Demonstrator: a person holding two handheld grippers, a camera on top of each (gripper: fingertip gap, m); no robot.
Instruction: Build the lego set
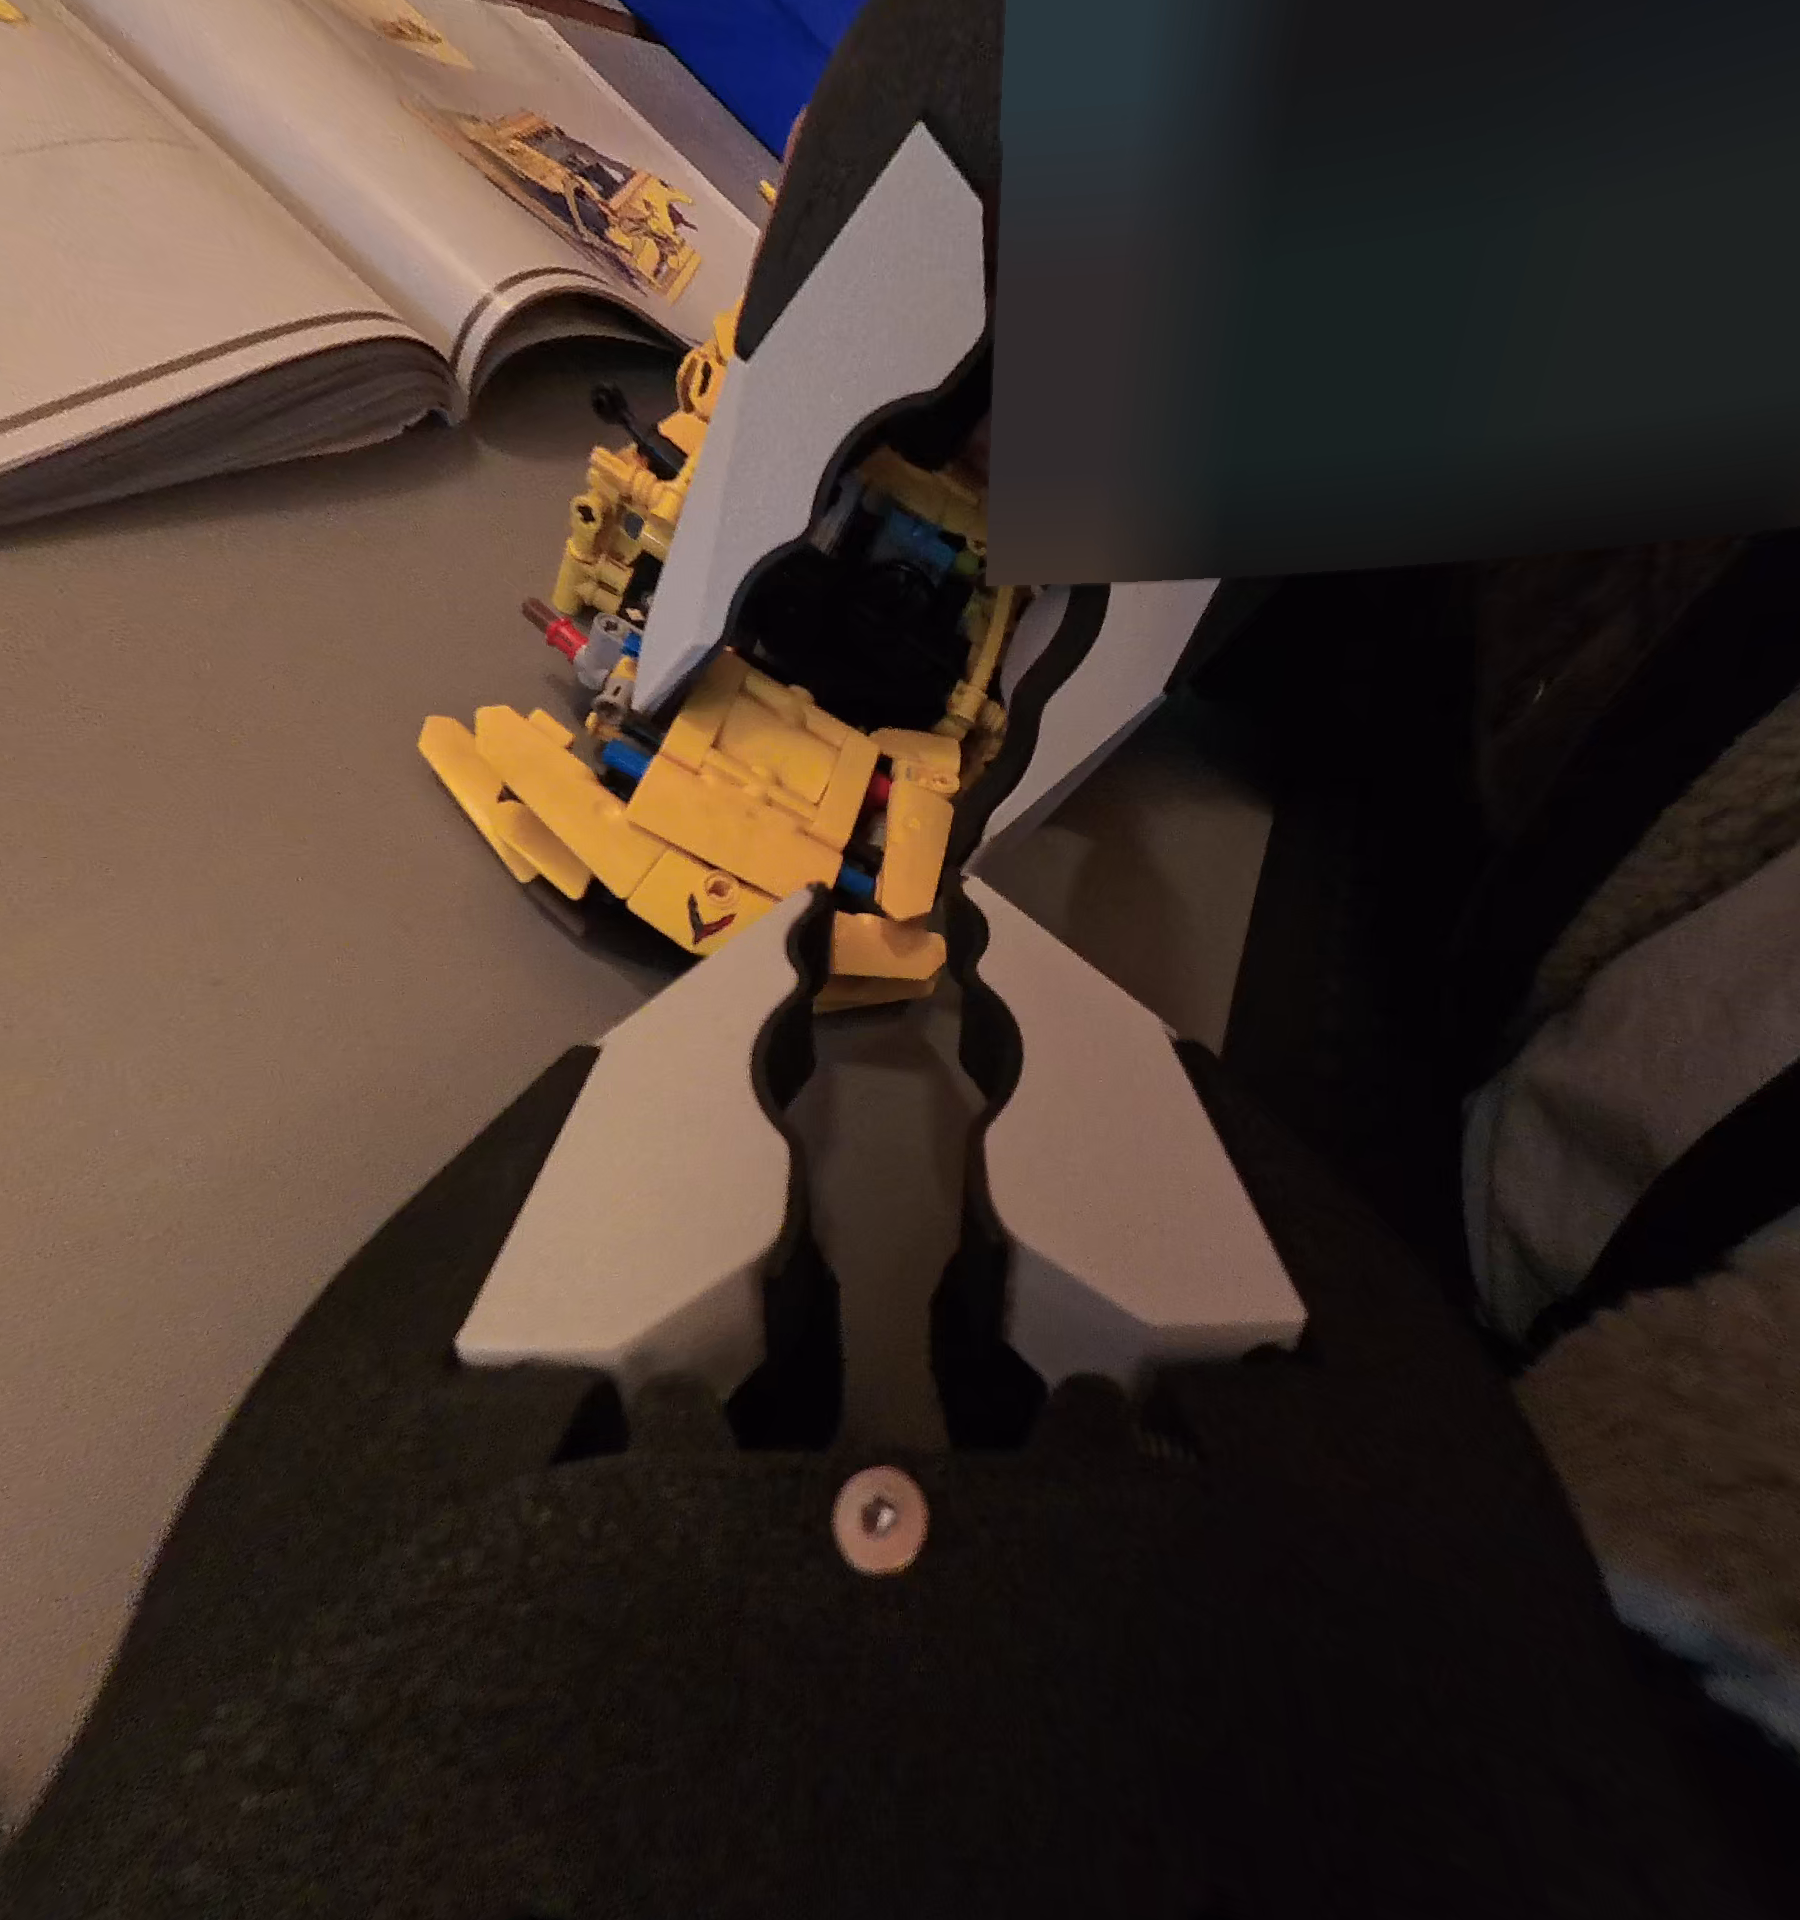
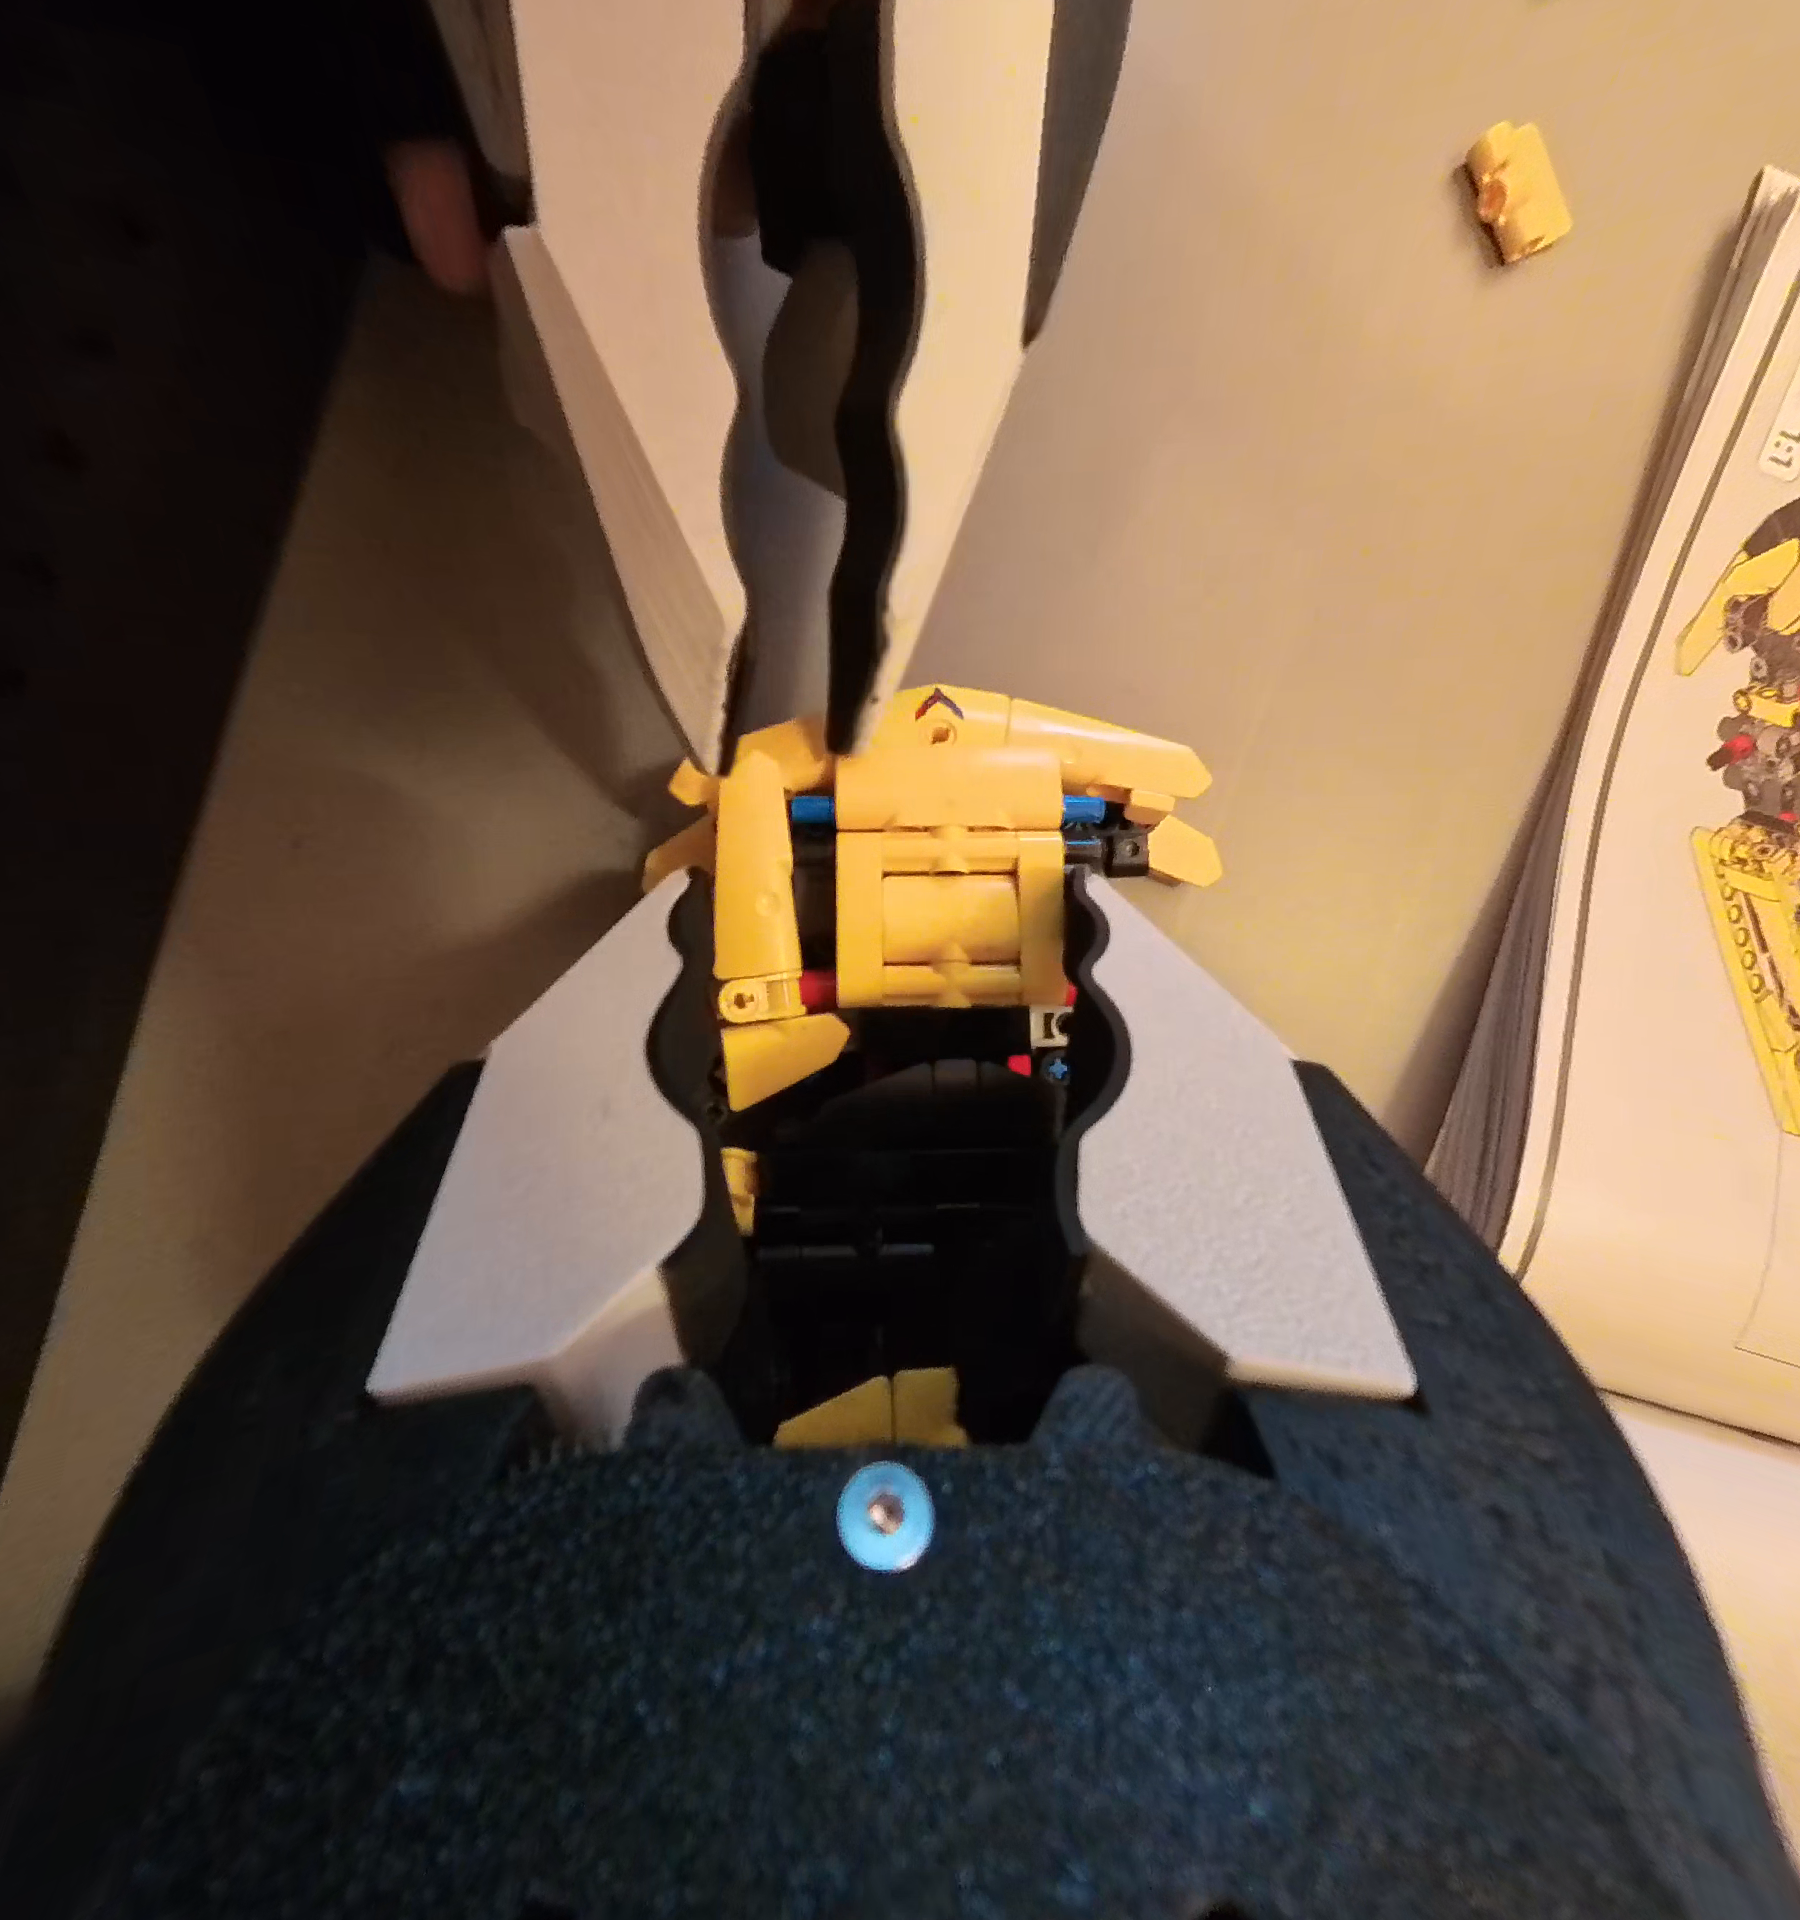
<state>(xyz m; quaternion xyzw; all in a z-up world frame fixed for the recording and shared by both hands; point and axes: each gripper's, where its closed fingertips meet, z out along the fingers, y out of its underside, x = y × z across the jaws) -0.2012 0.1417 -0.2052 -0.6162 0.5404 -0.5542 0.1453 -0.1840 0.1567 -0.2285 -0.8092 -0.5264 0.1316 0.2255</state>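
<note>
A partly built yellow lego car [image 1: 771, 790] with black, blue and red parts sits nose-forward over the tan table [image 1: 200, 831]. My right gripper [image 2: 880, 888] is shut on the car [image 2: 937, 904] around its black middle; in the left wrist view it comes in from above [image 1: 818, 779]. My left gripper [image 1: 888, 902] is shut on the car's yellow nose; in the right wrist view it comes down from the top [image 2: 802, 753] onto the front edge. The car's rear is hidden behind the right gripper.
An open instruction book [image 1: 252, 260] lies at the back left, and shows at the right in the right wrist view [image 2: 1706, 831]. A loose yellow piece [image 2: 1517, 192] lies on the table near it. The table edge and a person's clothing [image 1: 1654, 1143] are at the right. Left and right tips are no more than a few centimetres apart. Between my right fingertips and the loose yellow piece [image 2: 1517, 192] there is roughly 15 cm.
</note>
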